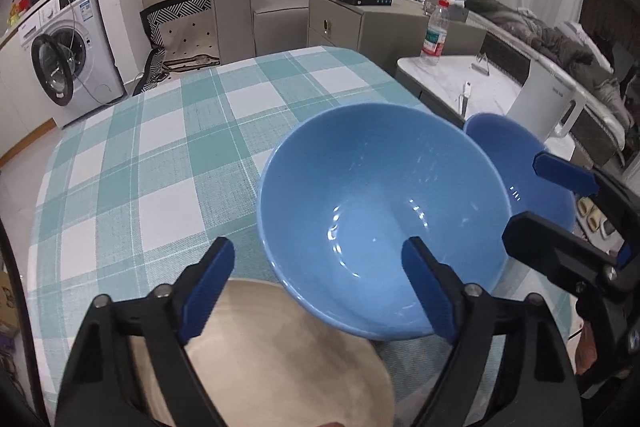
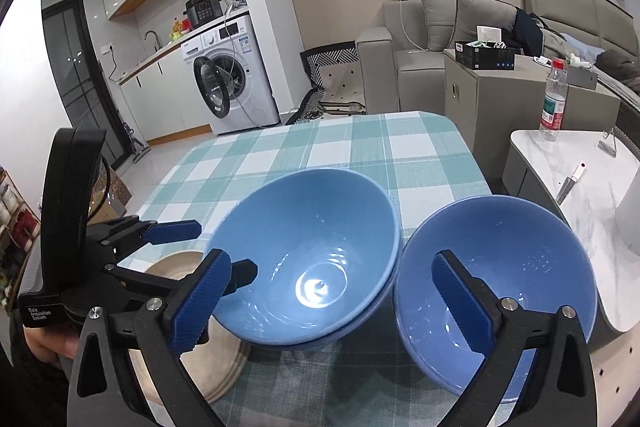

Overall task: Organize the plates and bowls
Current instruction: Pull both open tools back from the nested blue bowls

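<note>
While both claws stand wide and grip nothing, the stacked blue bowls and the single blue bowl sit empty on the checked surface, beside a beige plate.

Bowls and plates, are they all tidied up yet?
Partly. One light blue bowl already sits nested in another, as the right wrist view shows a second rim beneath it. Nothing is in hand: the left gripper and right gripper are both open and empty. Left to do: the darker blue bowl stands alone beside the stack, and the beige plate lies separately on the checked tablecloth.
</note>
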